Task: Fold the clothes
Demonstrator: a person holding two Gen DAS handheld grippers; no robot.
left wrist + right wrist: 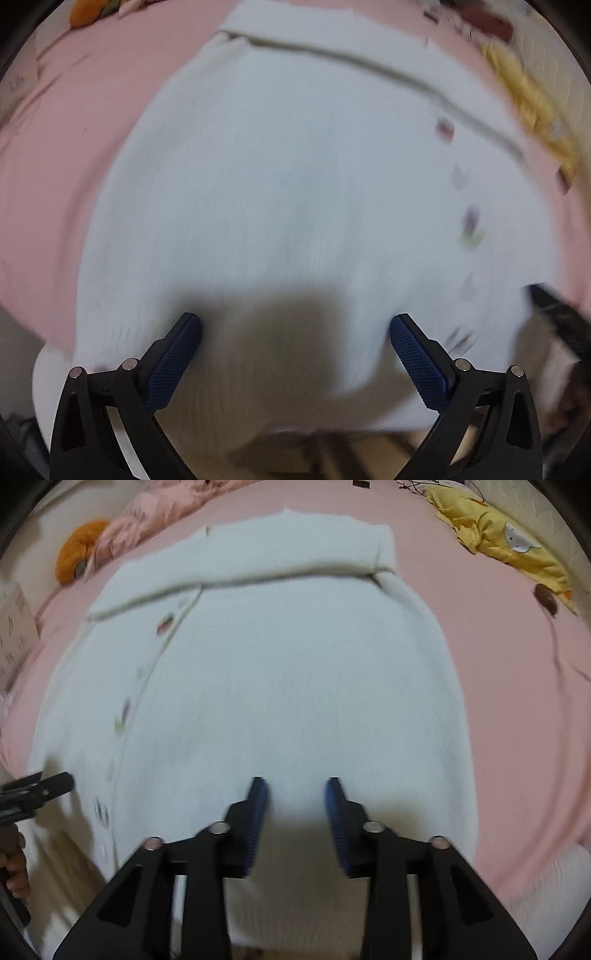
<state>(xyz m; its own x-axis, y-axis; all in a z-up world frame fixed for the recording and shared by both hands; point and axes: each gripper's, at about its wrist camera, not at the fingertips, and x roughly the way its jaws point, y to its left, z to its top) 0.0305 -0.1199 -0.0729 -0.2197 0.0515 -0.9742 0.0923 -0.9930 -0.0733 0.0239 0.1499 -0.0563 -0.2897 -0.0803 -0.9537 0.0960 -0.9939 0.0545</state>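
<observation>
Pink bed sheet point(498, 657) lies under a white knitted cardigan point(288, 686). Left claw point(295, 325) is wide, right claw point(295, 790) half open; cardigan spreads toward twelve o'clock from both, unheld.

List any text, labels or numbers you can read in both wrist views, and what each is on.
None can be read.
Pinkish board at the left edge: dark marks, too blurred to read.
White cardigan: small coloured motifs along its front edge, blurred, not text.
Yellow garment: white patch, no lettering visible.
</observation>
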